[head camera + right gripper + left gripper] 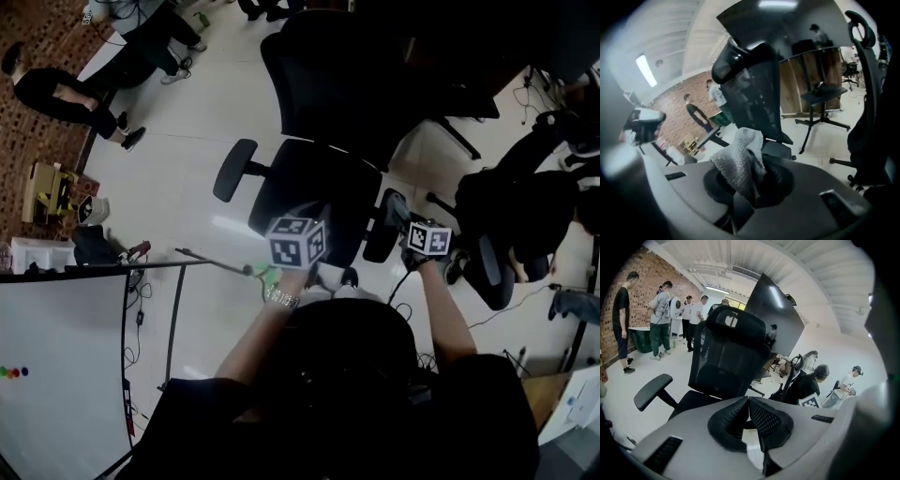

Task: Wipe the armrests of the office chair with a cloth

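A black office chair (314, 187) stands in front of me, its left armrest (234, 169) jutting out and its right armrest (382, 230) near my right hand. My right gripper (401, 214) hovers just over that right armrest, shut on a grey knitted cloth (740, 159) that bunches up between its jaws (751, 180). My left gripper (298, 234) is held over the seat's front edge. In the left gripper view its jaws (749, 401) are shut with nothing in them, and the chair's mesh back (726, 352) and left armrest (652, 391) lie beyond.
A second black chair (511, 216) stands close on the right. A whiteboard (56, 375) and a thin metal stand (211, 262) are at the lower left. Several people (66, 94) stand at the far left by a brick wall, near yellow cartons (52, 192).
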Action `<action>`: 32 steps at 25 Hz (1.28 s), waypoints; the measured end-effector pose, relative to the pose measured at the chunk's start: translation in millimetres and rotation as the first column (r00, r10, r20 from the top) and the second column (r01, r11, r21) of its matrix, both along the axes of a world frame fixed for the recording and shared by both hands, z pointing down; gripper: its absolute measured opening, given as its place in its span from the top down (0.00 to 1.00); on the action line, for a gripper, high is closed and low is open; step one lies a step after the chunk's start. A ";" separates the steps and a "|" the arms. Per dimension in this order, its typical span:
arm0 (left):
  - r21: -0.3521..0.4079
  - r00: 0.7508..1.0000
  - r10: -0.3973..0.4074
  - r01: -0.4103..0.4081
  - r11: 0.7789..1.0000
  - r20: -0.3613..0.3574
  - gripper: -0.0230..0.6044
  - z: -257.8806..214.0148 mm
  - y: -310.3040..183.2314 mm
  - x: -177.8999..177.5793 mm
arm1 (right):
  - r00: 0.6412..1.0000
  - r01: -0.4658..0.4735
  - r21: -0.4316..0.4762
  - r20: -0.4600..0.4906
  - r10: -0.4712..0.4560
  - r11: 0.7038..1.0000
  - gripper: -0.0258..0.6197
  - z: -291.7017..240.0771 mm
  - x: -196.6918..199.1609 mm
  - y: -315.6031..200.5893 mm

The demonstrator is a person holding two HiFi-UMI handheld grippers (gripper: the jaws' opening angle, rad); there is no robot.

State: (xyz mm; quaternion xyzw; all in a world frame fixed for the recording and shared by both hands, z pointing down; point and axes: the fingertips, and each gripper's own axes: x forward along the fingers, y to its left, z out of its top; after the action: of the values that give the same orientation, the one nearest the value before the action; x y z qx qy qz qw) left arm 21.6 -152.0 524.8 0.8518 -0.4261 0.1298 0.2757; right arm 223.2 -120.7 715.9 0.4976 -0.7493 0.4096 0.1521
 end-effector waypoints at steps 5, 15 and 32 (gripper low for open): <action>0.002 1.000 -0.001 0.001 1.000 0.015 0.96 0.5 2.3 -3.2 | 0.984 -0.177 -0.105 -0.054 0.172 0.979 0.88 32.0 39.0 -51.6; 0.001 0.999 -0.038 0.038 0.999 0.011 0.96 -0.8 -4.3 -21.8 | 0.993 -0.107 -0.128 -0.054 0.101 0.986 0.88 52.6 7.3 -16.7; -0.009 1.000 0.010 -0.010 1.000 -0.013 0.96 2.8 -1.7 -3.6 | 0.955 0.228 -0.151 -0.157 -0.251 0.962 0.88 65.3 -67.9 138.6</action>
State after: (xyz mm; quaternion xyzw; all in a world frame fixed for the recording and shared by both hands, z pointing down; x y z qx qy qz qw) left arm 18.0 -153.7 527.6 0.8535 -0.4196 0.1274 0.2816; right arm 155.3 17.9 781.2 0.4257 -0.7594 0.3914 0.2983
